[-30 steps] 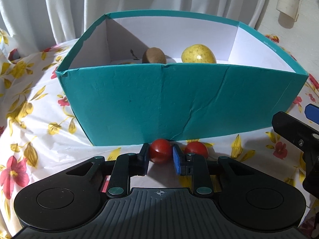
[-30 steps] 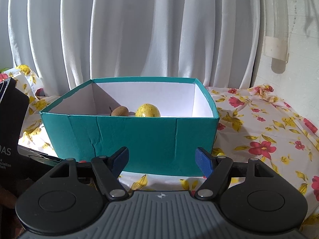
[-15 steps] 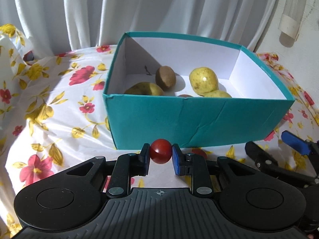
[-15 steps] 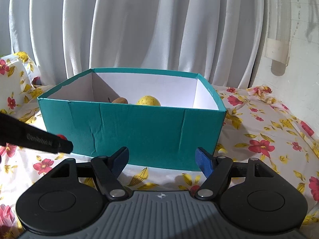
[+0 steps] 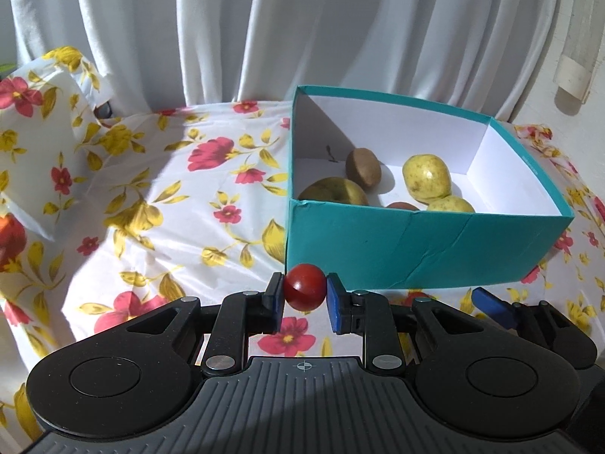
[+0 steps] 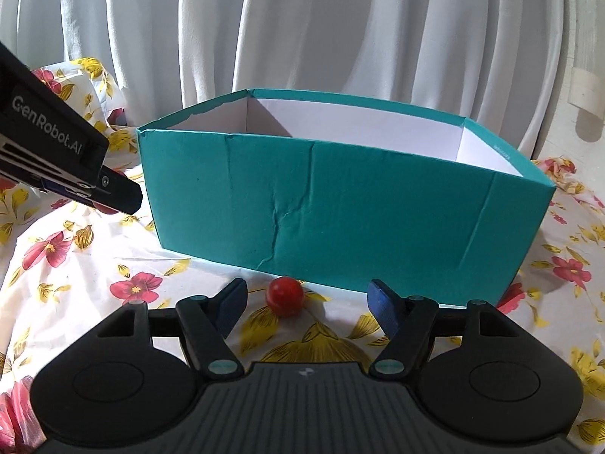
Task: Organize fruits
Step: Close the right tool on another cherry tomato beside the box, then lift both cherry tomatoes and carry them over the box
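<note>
My left gripper [image 5: 304, 299] is shut on a small red tomato [image 5: 304, 292] and holds it above the cloth, near the left front corner of the teal box [image 5: 416, 249]. Inside the box lie a brown kiwi [image 5: 363, 167], yellow-green fruits [image 5: 426, 178] and a partly hidden reddish fruit [image 5: 402, 205]. My right gripper [image 6: 305, 306] is open and low over the cloth, with a second red tomato [image 6: 284, 296] lying between its fingers, just in front of the box [image 6: 340, 208]. The left gripper's body [image 6: 56, 159] shows at the left of the right wrist view.
A flowered cloth [image 5: 170, 196] covers the table and rises in a fold at the far left [image 5: 34, 143]. White curtains [image 6: 302, 30] hang behind. A red-orange object [image 5: 9, 238] shows at the left edge, partly cut off.
My left gripper has lifted the tomato off the cloth and moved up and left, so the box's inside shows. My right gripper has moved down towards the second tomato.
</note>
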